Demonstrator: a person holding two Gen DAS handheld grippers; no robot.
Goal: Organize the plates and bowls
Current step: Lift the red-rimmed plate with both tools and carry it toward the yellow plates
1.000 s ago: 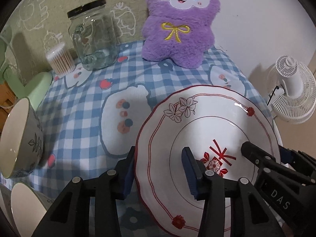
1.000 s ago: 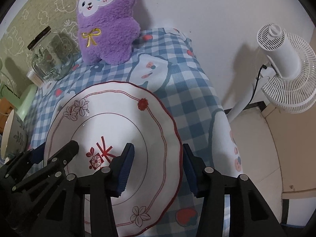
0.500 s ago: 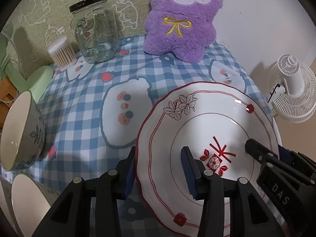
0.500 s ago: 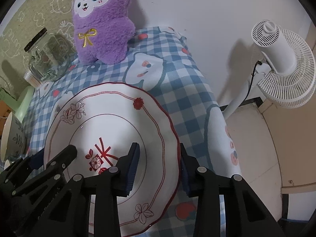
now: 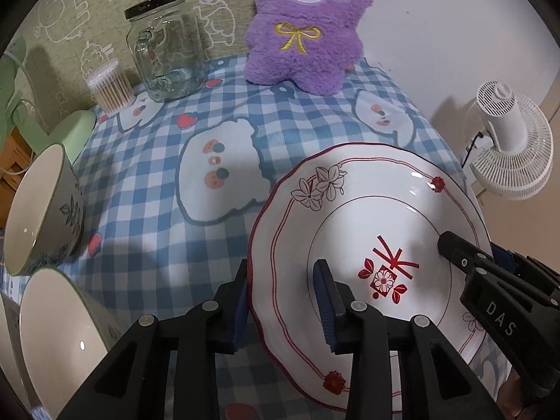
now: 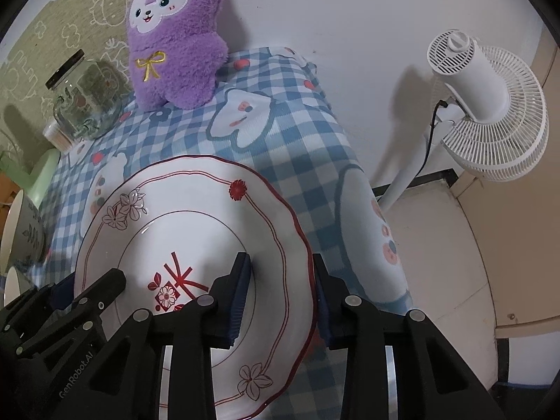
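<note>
Left wrist: plate (image 5: 367, 217) face-up, seemingly tilted, both grippers' closing jaws straddling opposite rims.

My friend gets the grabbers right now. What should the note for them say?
Left gripper: jaws have just been closing, one finger on each side of the plate rim.
Right gripper: the same on the opposite rim; whether either pair of pads presses yet is unclear.
Plate sits on the checked tablecloth. Two bowls wait at the left edge.
Done: both grippers placed.
Left: lift the plate, then sort plate and bowls.
</note>
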